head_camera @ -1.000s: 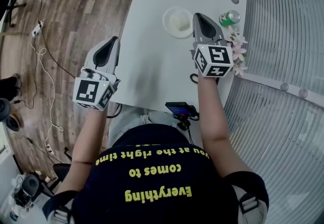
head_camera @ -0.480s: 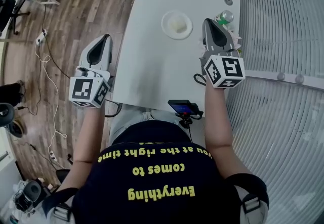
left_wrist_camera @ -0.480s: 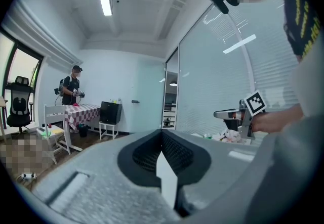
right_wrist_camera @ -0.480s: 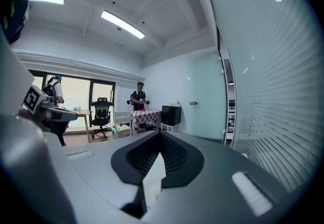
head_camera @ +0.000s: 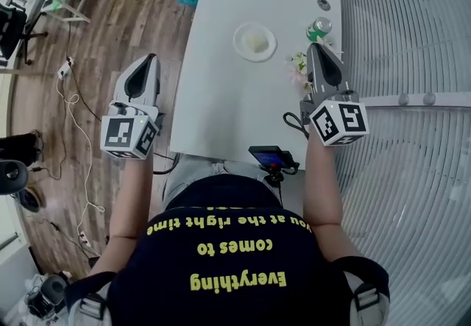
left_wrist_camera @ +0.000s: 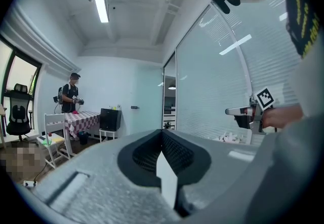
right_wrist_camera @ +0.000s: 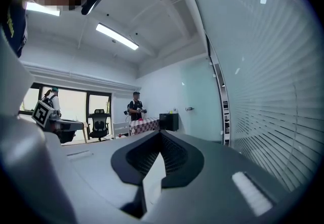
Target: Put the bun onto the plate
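I see the pale round bun (head_camera: pixel 255 40) on the round white plate (head_camera: pixel 240 47). To either side of the plate, my left gripper (head_camera: pixel 147 59) and right gripper (head_camera: pixel 318 49) are closed and empty.

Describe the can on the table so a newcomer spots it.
On the white table, follow the edge beside the slatted glass wall. Between the round port near the far corner and the small flowers sits the can, the only green, shiny thing there.
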Demonstrator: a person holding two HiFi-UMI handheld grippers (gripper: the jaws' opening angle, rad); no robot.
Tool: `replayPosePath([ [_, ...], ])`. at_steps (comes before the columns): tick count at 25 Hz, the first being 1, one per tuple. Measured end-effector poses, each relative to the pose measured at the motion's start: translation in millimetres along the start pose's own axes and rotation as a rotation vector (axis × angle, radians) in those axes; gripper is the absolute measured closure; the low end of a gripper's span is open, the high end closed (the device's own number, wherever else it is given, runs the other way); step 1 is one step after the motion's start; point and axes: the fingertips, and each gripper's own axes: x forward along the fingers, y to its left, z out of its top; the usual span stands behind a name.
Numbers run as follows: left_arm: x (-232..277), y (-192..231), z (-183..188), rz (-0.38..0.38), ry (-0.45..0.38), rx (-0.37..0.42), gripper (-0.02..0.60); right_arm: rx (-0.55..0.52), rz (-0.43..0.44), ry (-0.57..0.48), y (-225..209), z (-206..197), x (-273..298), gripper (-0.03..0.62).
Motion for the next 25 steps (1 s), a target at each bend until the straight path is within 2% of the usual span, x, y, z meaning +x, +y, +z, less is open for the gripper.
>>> replayPosePath([
  [10, -3.1, -5.4, 14.6, -0.027, -0.035, 0.026, 0.58, -0.025, -0.056, -0.037, -4.9, 14.3, -42.5, 0.586],
  [15, 0.2, -5.5, 21.8, -0.035, -0.053, 0.03, 0.58, -0.003, -0.091, -0.061, -12.5, 16.1, -54.3, 0.586],
  [25, 6.4, -8.5, 22.1, -0.048, -0.055, 0.025, 0.58, -0.01, -0.086, -0.045, -4.5, 8.8, -55.8, 0.588],
])
